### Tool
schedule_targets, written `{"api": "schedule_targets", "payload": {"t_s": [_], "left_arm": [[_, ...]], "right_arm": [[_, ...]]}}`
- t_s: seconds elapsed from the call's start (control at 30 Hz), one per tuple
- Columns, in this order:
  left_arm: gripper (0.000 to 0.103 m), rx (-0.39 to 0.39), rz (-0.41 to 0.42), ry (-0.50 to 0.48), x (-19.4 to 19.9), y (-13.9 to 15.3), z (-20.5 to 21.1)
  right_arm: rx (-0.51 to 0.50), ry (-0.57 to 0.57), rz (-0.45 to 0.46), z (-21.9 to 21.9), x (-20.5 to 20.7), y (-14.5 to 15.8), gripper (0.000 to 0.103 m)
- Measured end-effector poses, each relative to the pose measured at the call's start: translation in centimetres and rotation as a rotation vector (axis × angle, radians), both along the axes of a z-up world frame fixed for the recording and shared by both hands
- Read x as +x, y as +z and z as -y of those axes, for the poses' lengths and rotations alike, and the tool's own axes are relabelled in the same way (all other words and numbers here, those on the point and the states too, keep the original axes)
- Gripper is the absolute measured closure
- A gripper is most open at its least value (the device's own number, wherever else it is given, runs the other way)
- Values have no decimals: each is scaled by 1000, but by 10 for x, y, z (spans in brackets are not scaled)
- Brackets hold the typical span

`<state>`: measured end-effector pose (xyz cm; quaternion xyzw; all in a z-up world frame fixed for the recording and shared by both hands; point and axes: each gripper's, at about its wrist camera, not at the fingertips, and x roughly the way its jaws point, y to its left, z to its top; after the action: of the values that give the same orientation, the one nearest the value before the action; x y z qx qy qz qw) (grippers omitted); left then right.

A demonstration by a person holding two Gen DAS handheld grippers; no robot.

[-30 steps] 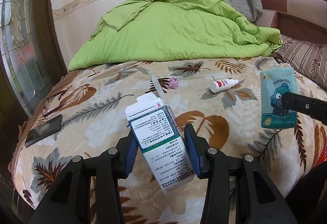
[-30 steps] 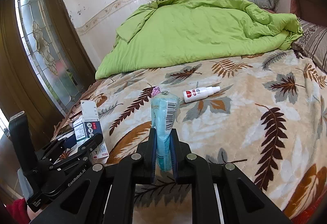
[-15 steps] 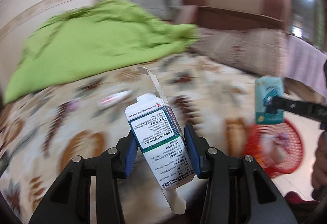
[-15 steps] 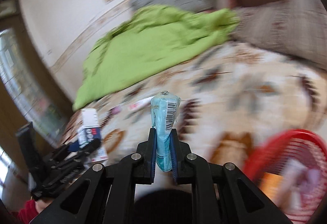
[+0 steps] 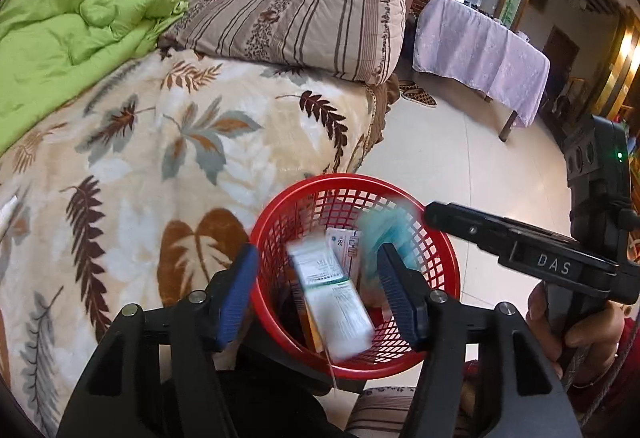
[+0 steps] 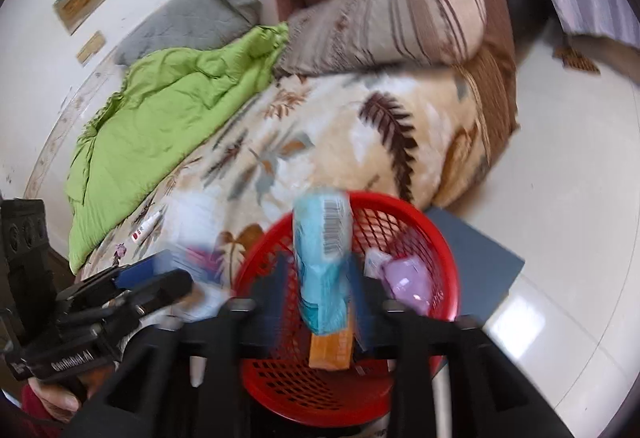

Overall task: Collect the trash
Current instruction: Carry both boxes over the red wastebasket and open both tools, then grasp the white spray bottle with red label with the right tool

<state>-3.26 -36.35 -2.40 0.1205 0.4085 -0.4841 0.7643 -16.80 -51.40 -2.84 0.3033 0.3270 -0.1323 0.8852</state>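
Observation:
A red mesh basket (image 5: 272, 214) stands on the floor by the bed; it also shows in the right wrist view (image 6: 444, 262). My left gripper (image 5: 320, 294) is open above it, and the white and green medicine box (image 5: 336, 302) is loose and blurred between its blue pads, falling into the basket. My right gripper (image 6: 320, 286) is open over the basket too; the light blue tissue pack (image 6: 322, 258) is blurred between its fingers and shows as a teal blur in the left wrist view (image 5: 384, 234). Other trash lies inside the basket.
The bed with a leaf-print blanket (image 5: 140, 166), green quilt (image 5: 60, 38) and striped pillow (image 5: 296, 22) lies left of the basket. A small spray bottle (image 6: 148, 228) and a purple scrap (image 6: 119, 250) remain on the blanket. A table with a lilac cloth (image 5: 476, 46) stands across the tiled floor.
Both grippers swung from over the bed to above the red basket. Both opened, letting go of the medicine box and the tissue pack, which are dropping into the basket.

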Motion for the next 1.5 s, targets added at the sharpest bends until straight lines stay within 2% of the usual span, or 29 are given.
{"api": "schedule_targets", "payload": {"t_s": [0.17, 0.33, 0.5, 0.67, 0.87, 0.93, 1.07, 1.2, 1.37, 1.5], "left_arm": [[40, -43, 10, 88, 21, 13, -37], [38, -58, 43, 250, 62, 25, -98], [37, -51, 87, 464, 107, 27, -176], [36, 32, 165, 709, 153, 17, -259], [36, 20, 93, 926, 200, -17, -348], [36, 49, 94, 966, 212, -24, -364], [36, 33, 109, 1020, 224, -21, -388], [36, 19, 110, 1055, 238, -19, -405], [36, -49, 68, 1105, 259, -18, -424], [36, -102, 19, 1120, 277, -24, -428]], "right_arm": [[-26, -41, 28, 7, -2, 6, 49], [-5, 37, 83, -14, 31, 22, 49], [55, 204, 87, -61, 84, 27, 49], [111, 348, 38, -120, 150, 26, 49], [144, 473, -32, -194, 239, 16, 49], [151, 481, -57, -219, 274, 8, 48], [175, 495, -110, -258, 335, -11, 48], [228, 461, -148, -281, 393, -31, 48], [302, 353, -224, -282, 439, -59, 53], [284, 318, -246, -288, 461, -70, 55]]}}
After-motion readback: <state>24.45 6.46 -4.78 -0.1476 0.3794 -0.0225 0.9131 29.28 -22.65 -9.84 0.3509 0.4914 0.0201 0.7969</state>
